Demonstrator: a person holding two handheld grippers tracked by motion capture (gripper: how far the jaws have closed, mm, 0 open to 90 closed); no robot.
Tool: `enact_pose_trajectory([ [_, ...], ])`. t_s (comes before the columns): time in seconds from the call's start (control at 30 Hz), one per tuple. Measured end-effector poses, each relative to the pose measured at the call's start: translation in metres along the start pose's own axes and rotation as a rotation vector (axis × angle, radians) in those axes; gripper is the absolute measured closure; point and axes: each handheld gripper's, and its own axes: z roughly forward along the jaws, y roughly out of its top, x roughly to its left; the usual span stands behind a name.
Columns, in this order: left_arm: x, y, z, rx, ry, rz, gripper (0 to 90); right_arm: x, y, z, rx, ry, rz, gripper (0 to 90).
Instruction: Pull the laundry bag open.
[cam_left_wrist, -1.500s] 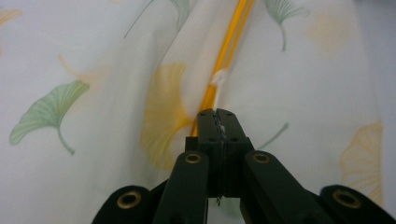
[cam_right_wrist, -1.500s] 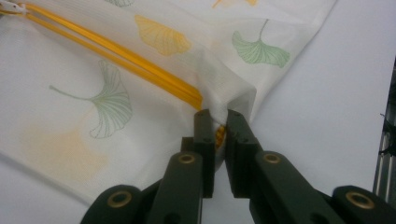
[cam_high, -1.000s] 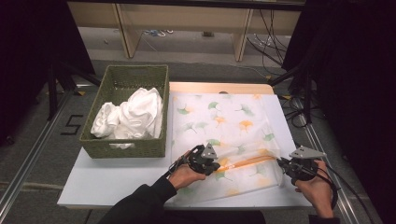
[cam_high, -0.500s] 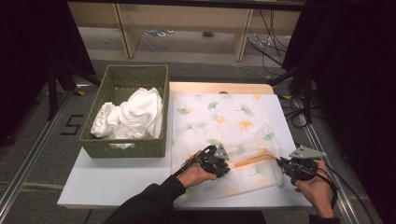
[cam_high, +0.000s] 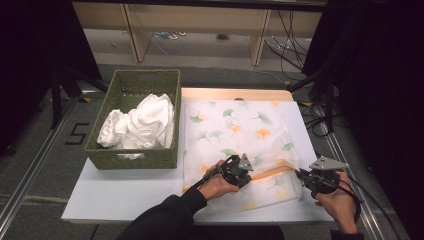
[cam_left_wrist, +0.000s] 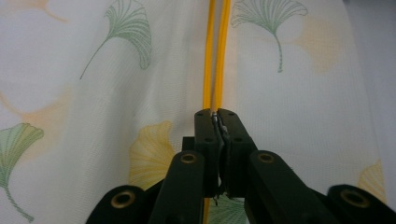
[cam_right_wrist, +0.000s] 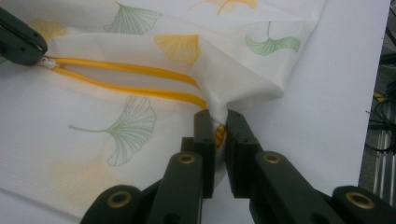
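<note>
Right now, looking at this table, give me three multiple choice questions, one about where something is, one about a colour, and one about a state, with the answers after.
1. Where does the white crumpled cloth lie?
A. in the green woven basket
B. on the floor
C. on top of the leaf-print bag

2. What colour is the zipper of the leaf-print bag?
A. blue
B. yellow
C. black

3. How does the left gripper stand?
A. wide open above the basket
B. shut on the zipper pull
C. lying on the table unheld

Answers:
1. A, the cloth is heaped inside the basket, left of the bag.
2. B, two yellow strips run apart across the fabric in both gripper views.
3. B, its jaws meet on the small metal pull where the strips join, while the right gripper pinches the bag's end by the zipper.
</note>
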Motion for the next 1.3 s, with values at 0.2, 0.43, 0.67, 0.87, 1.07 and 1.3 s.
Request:
enact_pose_trajectory([
  [0.2, 0.002, -0.001, 0.004, 0.001, -0.02, -0.035, 86.3, 0.001, 0.0, 0.0, 0.003, 0.002, 0.006, 84.8],
  [0.43, 0.001, -0.001, 0.006, 0.01, 0.0, -0.061, 82.0, 0.0, 0.0, 0.001, 0.005, 0.001, 0.001, 84.8],
  [0.67, 0.002, -0.004, 0.004, -0.006, 0.052, -0.042, 89.2, 0.001, 0.0, 0.0, 0.004, 0.001, 0.003, 84.9],
  [0.87, 0.013, -0.011, -0.005, -0.04, 0.079, -0.116, 89.4, -0.003, -0.003, 0.0, 0.015, 0.006, 0.002, 85.1],
  [1.07, 0.019, -0.018, -0.014, -0.011, 0.082, -0.097, 89.4, -0.001, -0.005, 0.002, 0.043, 0.007, 0.034, 85.2],
  [1.3, 0.018, -0.027, -0.026, -0.044, 0.1, -0.142, 89.4, -0.004, -0.006, 0.003, 0.029, 0.002, 0.001, 85.2],
])
